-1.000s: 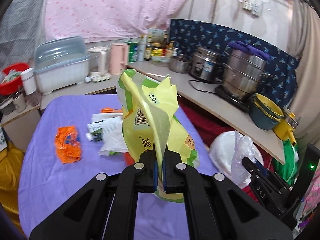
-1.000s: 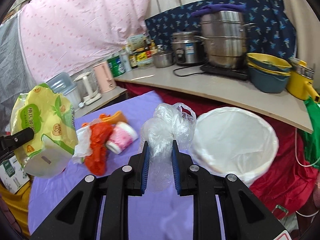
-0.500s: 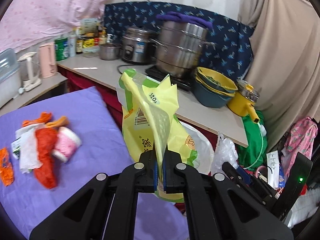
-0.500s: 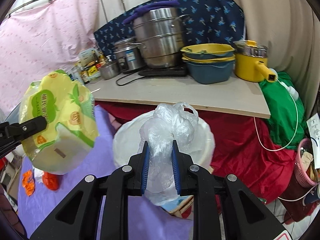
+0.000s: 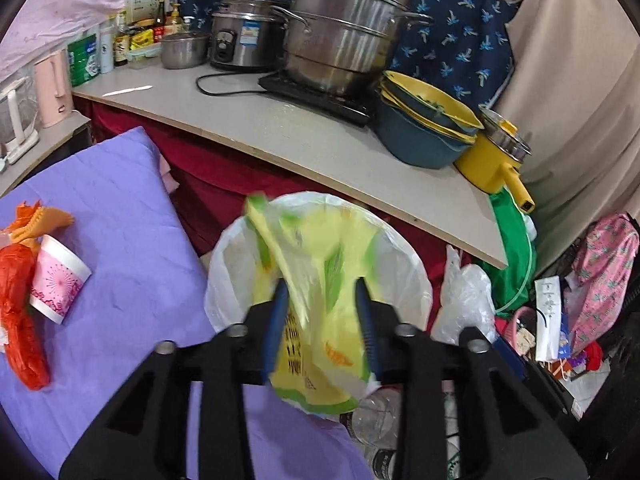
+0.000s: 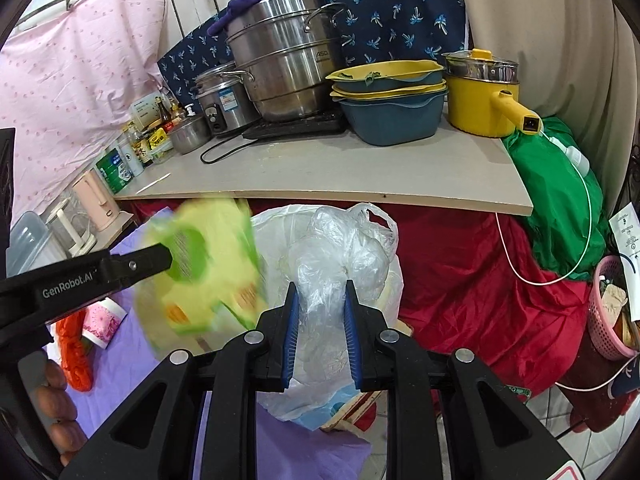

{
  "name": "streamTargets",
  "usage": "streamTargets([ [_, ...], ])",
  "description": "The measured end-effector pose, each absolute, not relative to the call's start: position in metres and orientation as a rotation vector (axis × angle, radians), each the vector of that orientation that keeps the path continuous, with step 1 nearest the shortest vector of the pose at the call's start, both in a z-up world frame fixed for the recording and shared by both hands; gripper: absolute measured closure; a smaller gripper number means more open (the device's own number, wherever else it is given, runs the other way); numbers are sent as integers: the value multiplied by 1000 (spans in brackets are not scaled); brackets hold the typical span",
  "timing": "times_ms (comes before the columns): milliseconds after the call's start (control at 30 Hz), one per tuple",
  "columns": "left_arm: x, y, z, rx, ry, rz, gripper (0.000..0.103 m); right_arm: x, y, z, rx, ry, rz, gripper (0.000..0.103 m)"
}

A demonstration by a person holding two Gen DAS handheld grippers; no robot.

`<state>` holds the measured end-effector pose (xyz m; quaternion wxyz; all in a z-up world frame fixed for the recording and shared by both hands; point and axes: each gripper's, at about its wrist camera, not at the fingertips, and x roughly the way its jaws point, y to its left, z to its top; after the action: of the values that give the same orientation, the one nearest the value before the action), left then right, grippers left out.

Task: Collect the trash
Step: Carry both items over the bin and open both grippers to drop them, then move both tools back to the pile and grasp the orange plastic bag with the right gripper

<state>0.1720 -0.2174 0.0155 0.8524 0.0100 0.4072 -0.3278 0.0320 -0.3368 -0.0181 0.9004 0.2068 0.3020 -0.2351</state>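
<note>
A yellow-green plastic bag (image 5: 336, 336), blurred, hangs between my left gripper's (image 5: 320, 286) jaws. These are opening and the pads stand clear of the bag. It is over the white-lined trash bin (image 5: 416, 280) beside the purple table (image 5: 120, 200). From the right wrist, the same bag (image 6: 208, 264) shows at the left gripper's tip (image 6: 160, 258), by the bin liner (image 6: 272, 220). My right gripper (image 6: 320, 288) is shut on a crumpled clear plastic bag (image 6: 340, 248) above the bin. That clear bag (image 5: 464, 292) also shows right of the bin.
A pink paper cup (image 5: 58, 280) and an orange-red wrapper (image 5: 20, 320) lie on the purple table. Behind the bin a counter (image 5: 340, 148) carries a steel steamer (image 5: 348, 40), stacked basins (image 5: 424, 128) and a yellow pot (image 5: 496, 160). Red cloth (image 6: 460, 280) hangs below it. A hand (image 6: 56, 400) holds the left gripper.
Both grippers swung right from the table to above the bin. The left jaws, shut on the yellow-green bag before, have parted and the bag is slipping down.
</note>
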Motion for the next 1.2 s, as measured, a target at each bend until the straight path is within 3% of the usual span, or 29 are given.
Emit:
streamTargets([
  [67,174,-212,16,13,841,-670,52,35,-337,-20,426,629,-482,83],
  [133,178,-210,17,1,835,-663,47,37,-336,-21,426,631,-478,82],
  [233,182,-206,19,4,830,-643,47,40,-335,-23,431,631,-475,79],
  [600,189,-158,16,-3,810,-490,29,74,-324,-25,400,644,-419,75],
  [767,193,-126,18,-35,794,-411,17,90,-313,-20,373,621,-416,47],
  [1200,195,-28,14,-99,787,-252,15,106,-247,2,323,611,-308,44],
])
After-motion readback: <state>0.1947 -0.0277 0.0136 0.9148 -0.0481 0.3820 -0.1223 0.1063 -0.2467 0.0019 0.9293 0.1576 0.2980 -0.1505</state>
